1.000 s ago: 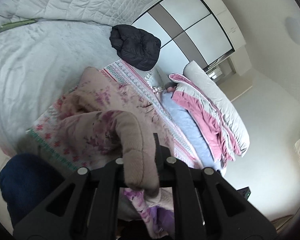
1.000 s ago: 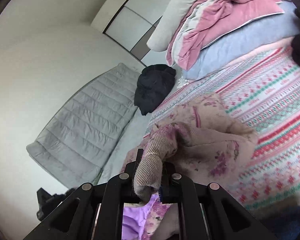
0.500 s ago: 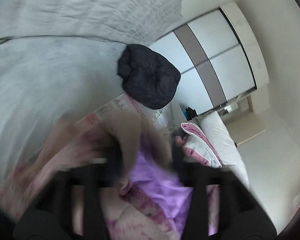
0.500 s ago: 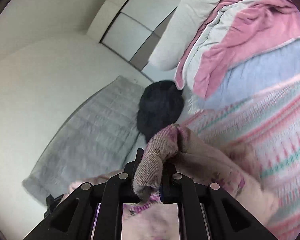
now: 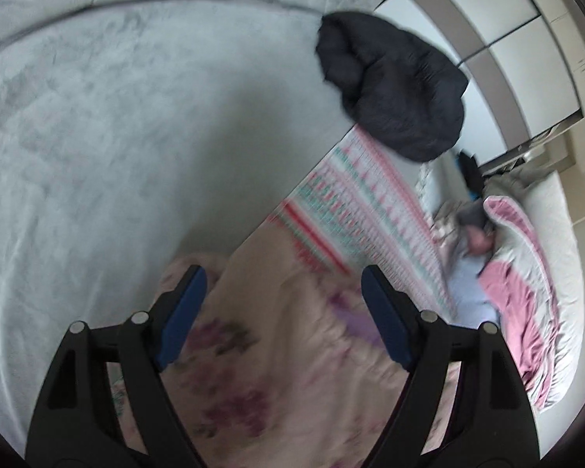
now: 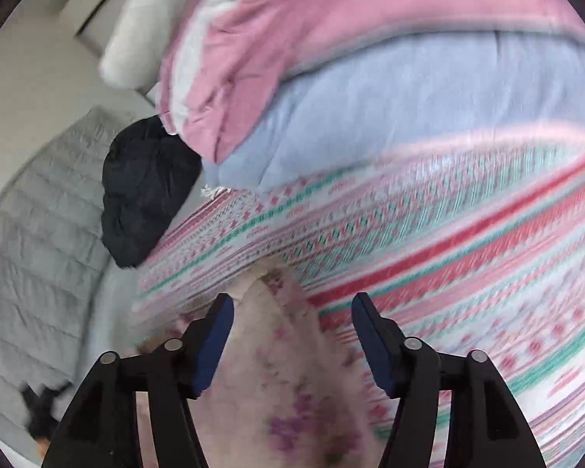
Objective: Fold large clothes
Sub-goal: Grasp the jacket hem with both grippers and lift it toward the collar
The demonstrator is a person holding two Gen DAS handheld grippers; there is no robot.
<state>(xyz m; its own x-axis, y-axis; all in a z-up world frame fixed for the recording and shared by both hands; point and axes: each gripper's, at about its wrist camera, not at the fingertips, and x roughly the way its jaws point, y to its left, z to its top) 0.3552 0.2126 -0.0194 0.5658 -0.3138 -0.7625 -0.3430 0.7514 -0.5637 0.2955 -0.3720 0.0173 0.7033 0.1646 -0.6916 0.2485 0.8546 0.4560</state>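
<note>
A pale pink garment with purple flowers (image 5: pixel 277 358) lies on the bed, partly on a striped pink, red and green blanket (image 5: pixel 351 202). My left gripper (image 5: pixel 282 296) is open just above the garment, with fabric showing between its blue pads and nothing clamped. In the right wrist view the same garment (image 6: pixel 288 374) lies on the striped blanket (image 6: pixel 429 241). My right gripper (image 6: pixel 292 319) is open over its far corner and holds nothing.
A black puffy jacket (image 5: pixel 394 82) lies at the blanket's far end, also in the right wrist view (image 6: pixel 144 187). A grey bedspread (image 5: pixel 117 136) covers the left. A pile of pink, white and blue bedding (image 6: pixel 331 58) lies beyond the blanket. A wardrobe (image 5: pixel 507 39) stands behind.
Both grippers were shut on the floral garment and lifted it forward over itself. Both have now opened and let it go, and it lies on the blanket.
</note>
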